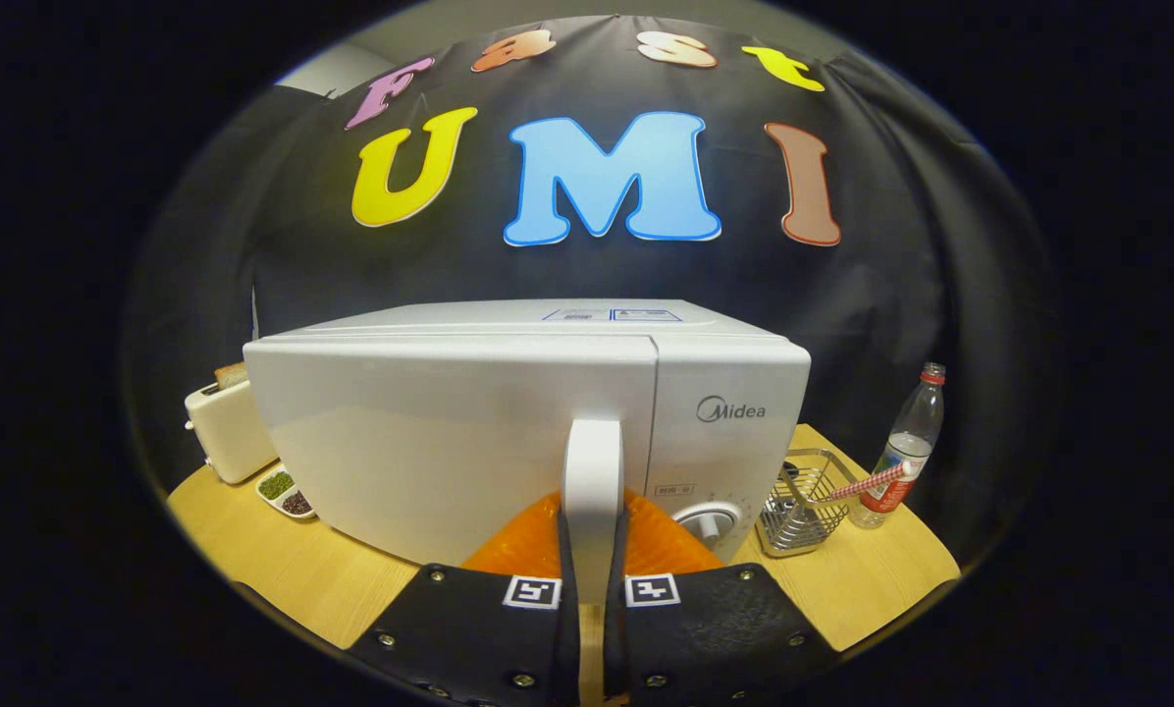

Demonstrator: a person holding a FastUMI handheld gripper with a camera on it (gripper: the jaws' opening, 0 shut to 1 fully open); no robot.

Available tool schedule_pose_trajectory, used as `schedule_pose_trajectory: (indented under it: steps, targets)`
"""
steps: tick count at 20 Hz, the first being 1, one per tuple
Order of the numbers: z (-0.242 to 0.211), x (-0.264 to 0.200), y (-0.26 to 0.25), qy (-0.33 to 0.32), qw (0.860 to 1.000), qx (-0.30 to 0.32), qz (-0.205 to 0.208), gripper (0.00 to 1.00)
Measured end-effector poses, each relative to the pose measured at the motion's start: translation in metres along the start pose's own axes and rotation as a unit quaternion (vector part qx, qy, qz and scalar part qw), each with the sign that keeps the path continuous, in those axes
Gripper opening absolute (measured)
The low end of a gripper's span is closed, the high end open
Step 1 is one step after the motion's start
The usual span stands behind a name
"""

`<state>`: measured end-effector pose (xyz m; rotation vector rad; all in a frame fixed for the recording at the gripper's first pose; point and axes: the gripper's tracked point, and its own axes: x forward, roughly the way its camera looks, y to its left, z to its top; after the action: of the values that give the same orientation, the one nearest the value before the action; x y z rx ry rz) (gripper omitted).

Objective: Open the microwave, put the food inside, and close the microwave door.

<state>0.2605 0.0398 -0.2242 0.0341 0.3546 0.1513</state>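
**Handle gripped, door not yet open**

Both fingers (646, 628) of the gripper (592, 579) pinch the handle (592, 481) between them. Door (450, 442) of the microwave (724, 393) looks shut, so the opening step is in hand. Next move, I judge: pull the handle outward in an arc. Food is not identifiable; an orange thing (661, 545) lies just ahead of the fingers.
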Motion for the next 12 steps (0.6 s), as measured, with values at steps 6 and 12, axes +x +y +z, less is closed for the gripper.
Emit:
schedule_pose_trajectory:
  steps: [6,12]
  targets:
    - [-0.006,-0.020,0.005,0.006,1.000,-0.010,-0.011,0.10]
    - [-0.018,-0.057,0.018,0.016,1.000,-0.010,-0.018,0.10]
